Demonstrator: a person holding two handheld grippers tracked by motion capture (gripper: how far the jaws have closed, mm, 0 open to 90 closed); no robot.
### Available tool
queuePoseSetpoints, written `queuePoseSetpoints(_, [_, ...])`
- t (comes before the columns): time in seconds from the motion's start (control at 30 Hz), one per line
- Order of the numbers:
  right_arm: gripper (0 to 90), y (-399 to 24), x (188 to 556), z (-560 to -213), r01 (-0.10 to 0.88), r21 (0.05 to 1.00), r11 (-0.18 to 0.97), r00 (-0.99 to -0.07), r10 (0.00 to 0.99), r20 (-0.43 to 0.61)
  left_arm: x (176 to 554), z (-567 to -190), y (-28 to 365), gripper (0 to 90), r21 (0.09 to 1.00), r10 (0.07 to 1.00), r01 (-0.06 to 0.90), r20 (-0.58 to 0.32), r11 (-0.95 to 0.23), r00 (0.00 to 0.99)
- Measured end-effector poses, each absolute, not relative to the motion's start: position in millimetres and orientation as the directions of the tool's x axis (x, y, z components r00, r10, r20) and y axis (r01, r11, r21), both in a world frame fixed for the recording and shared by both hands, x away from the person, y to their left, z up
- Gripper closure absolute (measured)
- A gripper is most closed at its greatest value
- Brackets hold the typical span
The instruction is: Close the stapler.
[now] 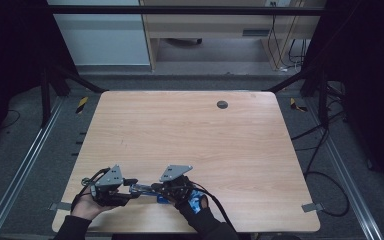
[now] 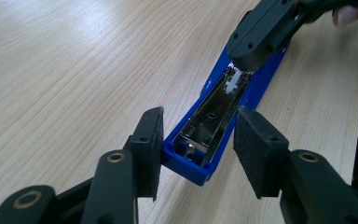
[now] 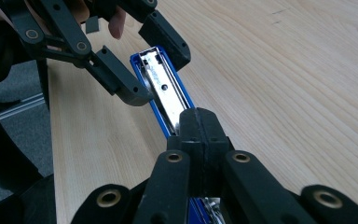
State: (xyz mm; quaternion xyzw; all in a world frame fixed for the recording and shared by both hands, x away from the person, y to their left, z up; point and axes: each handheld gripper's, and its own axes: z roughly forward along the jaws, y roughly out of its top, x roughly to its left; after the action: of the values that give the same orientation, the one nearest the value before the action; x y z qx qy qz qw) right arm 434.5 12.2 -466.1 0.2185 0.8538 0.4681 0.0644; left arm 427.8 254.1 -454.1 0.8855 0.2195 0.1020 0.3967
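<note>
Blue stapler (image 2: pixel 223 116), opened flat on the tabletop (image 1: pixel 190 130): stiff, light, slick metal channel.
Left hand-held gripper (image 2: pixel 198 149) clamps its blue sides; right hand-held gripper (image 3: pixel 200 135), jaws closed, presses the channel.

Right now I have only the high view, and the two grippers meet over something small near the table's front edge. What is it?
Observer: A blue stapler, opened so that its metal staple channel faces up.
Operator: Is the left gripper on it?
Observer: The left gripper straddles one end, and its pads look pressed against the blue sides.
Operator: And the right one?
Observer: The right gripper is shut, with its tips down on the channel at the other end.
</note>
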Motion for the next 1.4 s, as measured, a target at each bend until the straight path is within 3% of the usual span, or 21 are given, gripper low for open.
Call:
queuePoseSetpoints(0.53, [90.0, 20.5, 435.7, -472.8, 0.314, 0.819, 0.481, -0.896, 0.436, 0.088, 427.8, -453.8, 255.2, 52.9, 0.747, 0.471, 0.309, 0.006, -0.588, 0.882])
queuePoseSetpoints(0.87, [90.0, 20.4, 436.5, -472.6, 0.316, 0.820, 0.476, -0.895, 0.437, 0.091, 423.2, -437.2, 270.8, 54.4, 0.794, 0.510, 0.301, 0.013, -0.528, 0.860])
queuePoseSetpoints(1.13, [90.0, 20.3, 437.0, -472.6, 0.314, 0.821, 0.477, -0.896, 0.435, 0.090, 422.4, -431.0, 293.6, 66.2, 0.830, 0.635, 0.346, 0.013, -0.438, 0.772])
queuePoseSetpoints(1.4, [90.0, 20.5, 437.2, -472.4, 0.318, 0.819, 0.477, -0.895, 0.436, 0.093, 418.9, -444.4, 297.8, 77.4, 0.811, 0.684, 0.385, 0.025, -0.441, 0.729])
